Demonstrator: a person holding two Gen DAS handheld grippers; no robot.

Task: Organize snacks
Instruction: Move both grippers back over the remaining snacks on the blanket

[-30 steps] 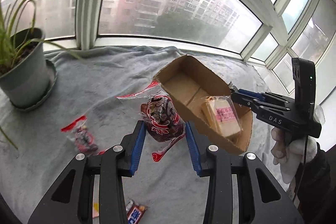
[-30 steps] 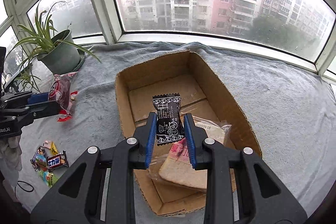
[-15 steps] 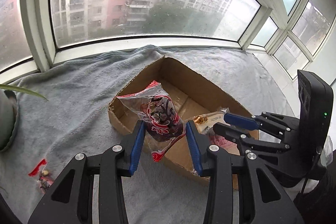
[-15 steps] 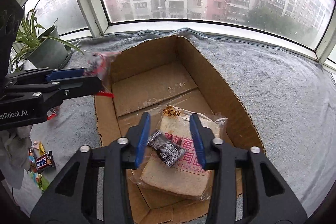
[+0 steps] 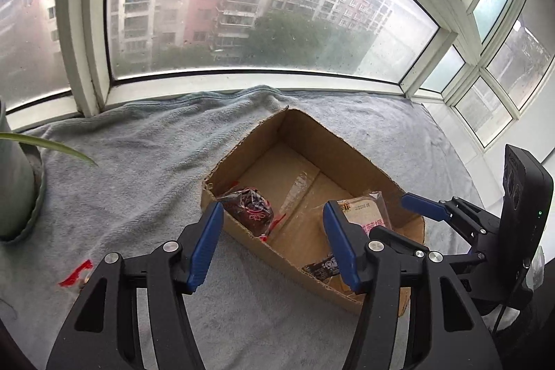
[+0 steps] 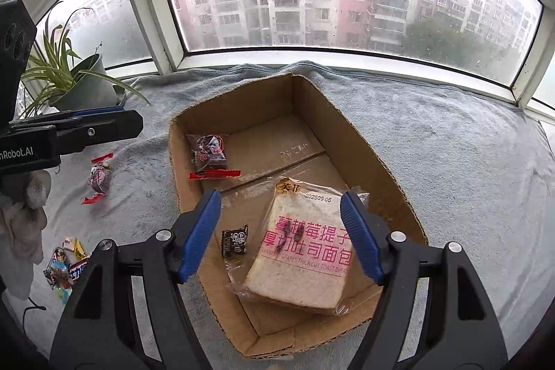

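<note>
An open cardboard box (image 6: 381,169) (image 5: 347,148) lies on a grey towel. Inside it are a bagged toast loaf (image 6: 305,248) (image 5: 367,217), a small black packet (image 6: 236,240) (image 5: 322,267) and a dark red snack bag (image 6: 208,149) (image 5: 249,208). My left gripper (image 5: 274,245) is open and empty above the box's near-left wall. My right gripper (image 6: 281,234) is open and empty above the box, over the toast and black packet. The left gripper also shows in the right wrist view (image 6: 104,123).
A potted plant (image 6: 83,85) (image 5: 17,189) stands at the towel's left. A second red snack bag (image 6: 99,177) lies on the towel left of the box. Several small candies (image 6: 66,266) lie near the front left. A window sill (image 6: 347,58) runs behind.
My left gripper opened and let the dark red snack bag drop into the box. My right gripper opened wider and drew back; the black packet now lies in the box beside the toast.
</note>
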